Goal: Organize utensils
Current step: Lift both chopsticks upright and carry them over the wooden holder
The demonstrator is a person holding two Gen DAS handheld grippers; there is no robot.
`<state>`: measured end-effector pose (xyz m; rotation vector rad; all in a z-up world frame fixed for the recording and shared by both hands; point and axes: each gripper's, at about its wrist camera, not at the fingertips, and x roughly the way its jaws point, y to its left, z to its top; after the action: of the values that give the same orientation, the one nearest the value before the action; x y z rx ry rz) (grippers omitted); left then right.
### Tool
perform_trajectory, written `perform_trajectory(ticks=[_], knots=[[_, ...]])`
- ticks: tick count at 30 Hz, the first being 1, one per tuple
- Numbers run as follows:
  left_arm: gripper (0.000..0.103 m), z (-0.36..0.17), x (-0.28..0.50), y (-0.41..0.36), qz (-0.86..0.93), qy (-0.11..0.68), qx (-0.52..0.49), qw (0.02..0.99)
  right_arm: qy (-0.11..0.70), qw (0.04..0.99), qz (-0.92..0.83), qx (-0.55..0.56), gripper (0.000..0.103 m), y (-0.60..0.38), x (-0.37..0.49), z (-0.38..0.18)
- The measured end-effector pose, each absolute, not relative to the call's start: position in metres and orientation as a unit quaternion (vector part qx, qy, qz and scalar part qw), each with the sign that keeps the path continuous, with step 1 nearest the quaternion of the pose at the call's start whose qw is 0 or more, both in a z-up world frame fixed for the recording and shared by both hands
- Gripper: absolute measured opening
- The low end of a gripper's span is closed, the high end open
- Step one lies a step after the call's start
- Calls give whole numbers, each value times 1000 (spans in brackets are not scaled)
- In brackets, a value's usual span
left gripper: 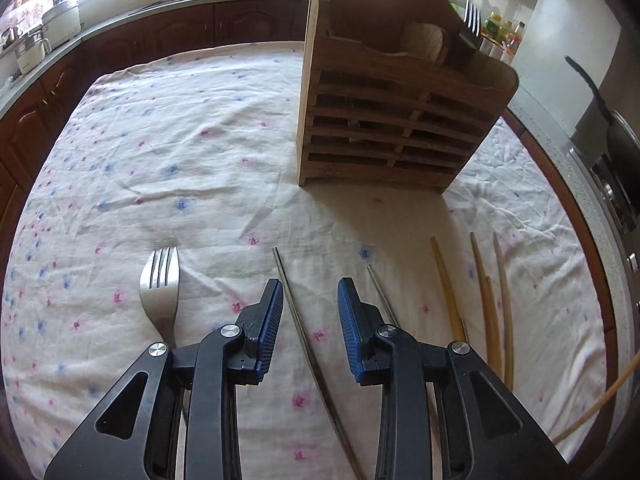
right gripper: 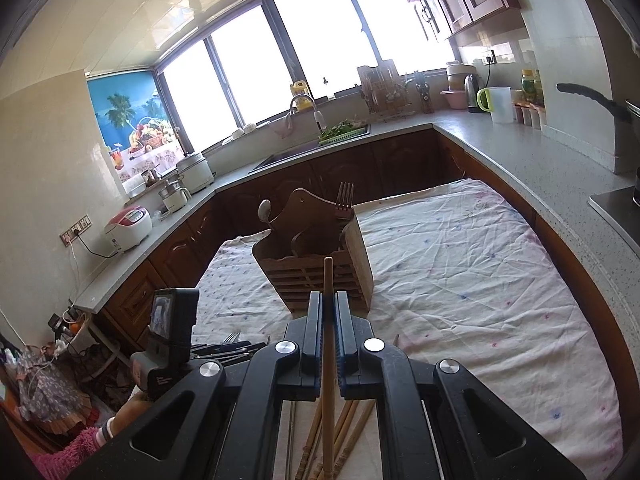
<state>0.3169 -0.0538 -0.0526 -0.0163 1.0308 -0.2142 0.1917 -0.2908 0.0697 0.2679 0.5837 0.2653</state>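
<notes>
Hovering over the cloth-covered desk [left gripper: 168,168], the left gripper [left gripper: 310,300] has its blue-padded jaws parted by a narrow gap, and nothing is pressed between the pads. A thin metal chopstick [left gripper: 298,320] lies on the cloth in that gap, running from just ahead of the left jaw tip back under the gripper body. A second metal chopstick [left gripper: 382,296] shows just beyond the right jaw. A steel fork [left gripper: 160,292] lies to the left of the left jaw, tines pointing away. To the right of the jaws, a loose group of bamboo chopsticks [left gripper: 492,304] rests on the cloth, roughly parallel to one another. Ahead of the jaws and a little to the right stands the wooden utensil holder [left gripper: 392,120], slatted at the front, with a fork already upright in its right-hand compartment.

The right gripper [right gripper: 329,304] has its jaws closed on a single bamboo chopstick [right gripper: 328,280], which sticks out forward past the jaw tips toward the wooden utensil holder [right gripper: 316,248]. That holder stands straight ahead of these jaws, with a spoon on its left and a fork on its right. More bamboo chopsticks [right gripper: 344,432] lie on the cloth beneath the gripper body. To the left of the right jaws, the camera mounted on the other gripper [right gripper: 172,320] is in view.
</notes>
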Motion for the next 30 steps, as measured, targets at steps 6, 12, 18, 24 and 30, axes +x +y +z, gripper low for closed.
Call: perform_trajectory(ticks=[6, 12, 18, 24, 30], knots=[[5, -67, 327, -62, -96, 497, 27, 862, 289, 938, 134, 135, 5, -292, 198, 68], [4, -52, 316, -46, -124, 484, -17, 866, 288, 938, 141, 135, 5, -288, 200, 70], [4, -2, 281, -30, -156, 436, -66, 884, 281, 939, 146, 132, 5, -282, 200, 75], [4, 47, 257, -18, -176, 385, -87, 902, 273, 941, 153, 128, 5, -275, 201, 82], [4, 75, 242, -7, -189, 355, -100, 910, 262, 944, 159, 122, 5, -269, 203, 91]])
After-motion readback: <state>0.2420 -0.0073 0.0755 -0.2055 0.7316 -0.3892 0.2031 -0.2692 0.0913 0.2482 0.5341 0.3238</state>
